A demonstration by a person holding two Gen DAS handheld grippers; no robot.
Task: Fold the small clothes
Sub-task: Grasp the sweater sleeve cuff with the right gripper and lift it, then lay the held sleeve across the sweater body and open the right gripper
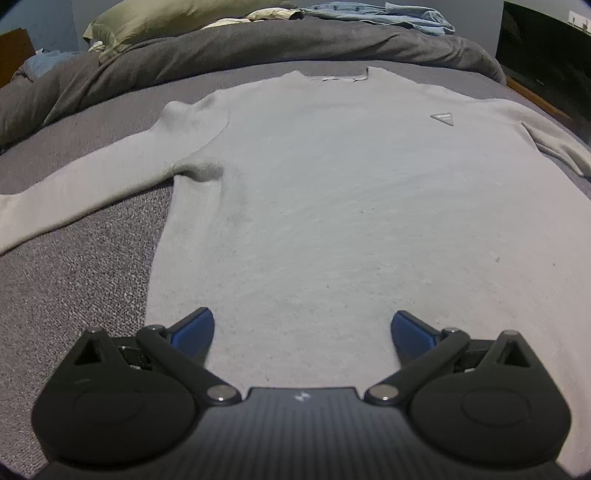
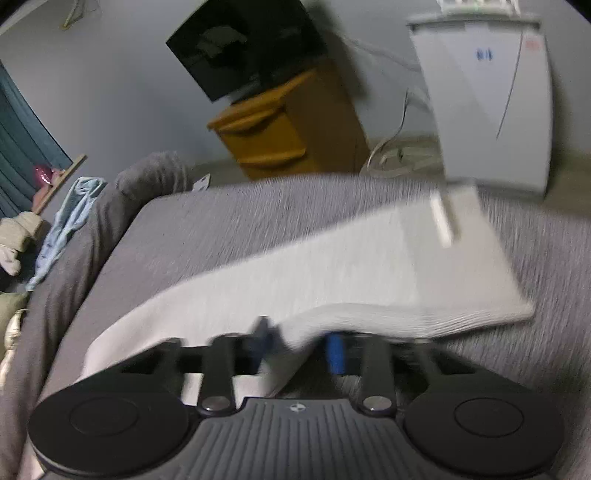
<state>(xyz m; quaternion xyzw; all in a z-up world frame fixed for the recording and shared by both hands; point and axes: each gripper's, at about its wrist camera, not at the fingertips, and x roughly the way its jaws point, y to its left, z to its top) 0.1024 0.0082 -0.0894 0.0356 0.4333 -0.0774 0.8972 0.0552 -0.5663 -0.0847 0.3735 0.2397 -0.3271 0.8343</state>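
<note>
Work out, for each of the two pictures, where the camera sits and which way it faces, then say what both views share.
Left wrist: sits on the left tongs, facing down the grey sweater toward its collar and the pillow; only the wide-open blue fingers show.
Right wrist: sits on the right tongs, facing over the sweater's sleeve toward a wooden cabinet; its fingers pinch the sleeve; the picture is blurred.
Shared: the sweater, the grey bed cover and the dark duvet. No hand shows.

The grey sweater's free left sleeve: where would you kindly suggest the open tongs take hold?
Grip the sleeve along its lower edge, coming from the near side; it lies flat and outstretched on the bedcover, so its exposed edge can be pinched by the left tongs.
</note>
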